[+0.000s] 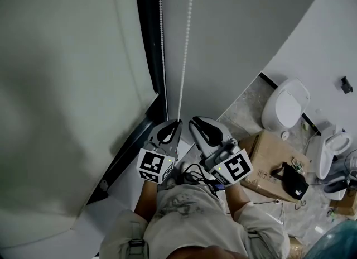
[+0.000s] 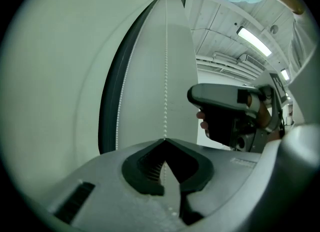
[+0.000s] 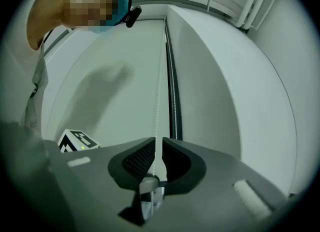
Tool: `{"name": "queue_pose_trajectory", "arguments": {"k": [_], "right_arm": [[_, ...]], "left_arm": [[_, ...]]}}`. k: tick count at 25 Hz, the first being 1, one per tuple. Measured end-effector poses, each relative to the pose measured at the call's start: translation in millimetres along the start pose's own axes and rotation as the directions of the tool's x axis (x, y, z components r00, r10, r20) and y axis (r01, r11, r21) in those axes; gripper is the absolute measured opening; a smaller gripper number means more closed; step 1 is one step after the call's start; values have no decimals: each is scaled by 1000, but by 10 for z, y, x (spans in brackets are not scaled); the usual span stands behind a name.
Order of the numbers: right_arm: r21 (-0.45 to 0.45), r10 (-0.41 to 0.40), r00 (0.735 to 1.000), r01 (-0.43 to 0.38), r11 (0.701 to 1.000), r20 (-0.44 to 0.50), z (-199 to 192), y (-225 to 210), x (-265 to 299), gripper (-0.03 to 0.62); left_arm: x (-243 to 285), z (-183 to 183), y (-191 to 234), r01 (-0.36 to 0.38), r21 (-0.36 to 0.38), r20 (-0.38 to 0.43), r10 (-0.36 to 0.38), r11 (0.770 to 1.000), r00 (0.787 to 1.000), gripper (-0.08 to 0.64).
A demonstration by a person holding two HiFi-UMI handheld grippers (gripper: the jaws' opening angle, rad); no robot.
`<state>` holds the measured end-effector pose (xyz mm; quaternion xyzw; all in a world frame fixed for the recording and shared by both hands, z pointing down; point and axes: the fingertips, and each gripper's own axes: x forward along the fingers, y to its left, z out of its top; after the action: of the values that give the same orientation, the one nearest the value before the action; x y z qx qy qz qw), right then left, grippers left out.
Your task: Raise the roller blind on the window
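The left gripper [image 2: 164, 140] is pinching the bead chain [image 2: 165, 76] at its tips. Only the right gripper view is showing the right gripper [image 3: 155, 140] narrowly parted around it.

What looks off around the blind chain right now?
Nothing stands out. The bead chain hangs straight and unknotted, left tongs shut on one strand. A cardboard box and toilet stand on the floor to the right.
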<state>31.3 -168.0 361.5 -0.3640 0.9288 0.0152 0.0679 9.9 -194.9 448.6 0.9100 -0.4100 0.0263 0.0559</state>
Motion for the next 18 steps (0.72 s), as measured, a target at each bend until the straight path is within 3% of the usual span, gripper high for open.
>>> {"name": "queue_pose_trajectory", "arguments": {"k": [13, 18], "right_arm": [[-7, 125, 986, -125, 992, 108, 738, 99, 278, 86], [-24, 175, 980, -174, 984, 90, 818, 169, 348, 92]], "left_arm": [[-145, -15, -122, 10, -11, -7, -10, 1000, 1000, 6], [-186, -34, -155, 11, -15, -4, -11, 1000, 1000, 6]]}}
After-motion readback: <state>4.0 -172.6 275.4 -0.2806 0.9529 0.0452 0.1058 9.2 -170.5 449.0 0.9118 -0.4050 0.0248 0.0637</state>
